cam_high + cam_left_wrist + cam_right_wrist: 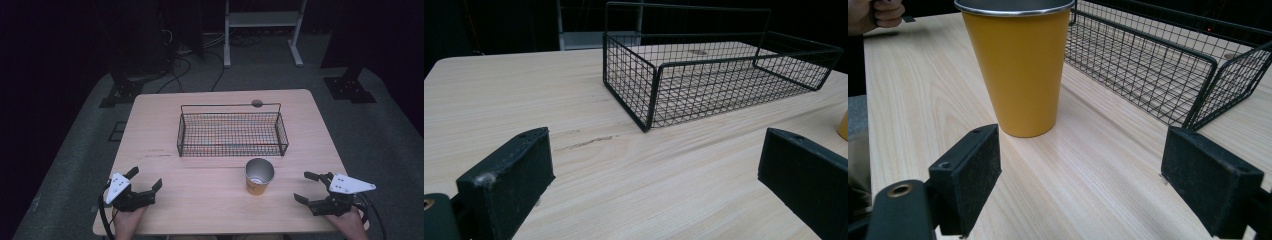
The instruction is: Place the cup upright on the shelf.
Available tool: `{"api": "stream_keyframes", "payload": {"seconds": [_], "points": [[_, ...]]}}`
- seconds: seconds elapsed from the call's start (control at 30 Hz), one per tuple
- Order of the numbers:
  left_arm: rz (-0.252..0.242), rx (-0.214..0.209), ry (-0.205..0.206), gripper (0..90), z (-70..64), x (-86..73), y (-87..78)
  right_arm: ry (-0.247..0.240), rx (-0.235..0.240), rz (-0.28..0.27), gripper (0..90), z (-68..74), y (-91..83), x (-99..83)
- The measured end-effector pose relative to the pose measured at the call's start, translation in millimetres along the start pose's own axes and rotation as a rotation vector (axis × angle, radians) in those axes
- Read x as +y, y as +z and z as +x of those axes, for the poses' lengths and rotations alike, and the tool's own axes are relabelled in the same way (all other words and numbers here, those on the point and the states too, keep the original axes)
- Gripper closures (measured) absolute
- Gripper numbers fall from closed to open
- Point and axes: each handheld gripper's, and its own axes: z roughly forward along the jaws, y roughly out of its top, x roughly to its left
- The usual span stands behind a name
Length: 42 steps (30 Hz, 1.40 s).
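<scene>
A yellow cup (259,176) with a metal rim stands upright on the wooden table (200,210), just in front of a black wire basket (232,131). My right gripper (306,187) rests open near the table's front right, its jaws pointing toward the cup (1018,65), a short way off. At the front left my left gripper (144,179) is open too, with nothing between its jaws; ahead of it lies the basket (709,75). The cup's edge (843,125) shows at the far right in the left gripper view.
The basket (1168,65) is empty and has a tall wire handle along its far side. A small dark spot (257,103) marks the table behind it. Beyond the table stand a metal frame (262,25) and cables on the floor.
</scene>
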Motion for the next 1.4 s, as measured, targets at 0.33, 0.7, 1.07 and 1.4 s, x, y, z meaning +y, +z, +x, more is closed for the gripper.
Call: {"api": "stream_keyframes", "payload": {"seconds": [0.33, 0.7, 1.07, 1.4], "points": [[-0.006, 0.002, 0.004, 0.1, -1.6, 0.0, -4.2, -0.014, 0.029, 0.000, 14.8, 4.5, 9.9, 4.6], [-0.016, -0.001, 0.006, 0.1, -0.5, 0.4, -6.4, -0.034, 0.073, 0.012, 14.7, 15.3, 23.6, 12.1], [-0.018, 0.003, 0.007, 0.1, -0.3, 0.6, -6.7, -0.029, 0.101, 0.025, 14.6, 19.0, 39.6, 17.5], [-0.034, 0.009, -0.005, 0.1, 2.9, 1.1, -9.9, -0.029, 0.124, 0.053, 14.1, 21.9, 57.3, 19.5]]}}
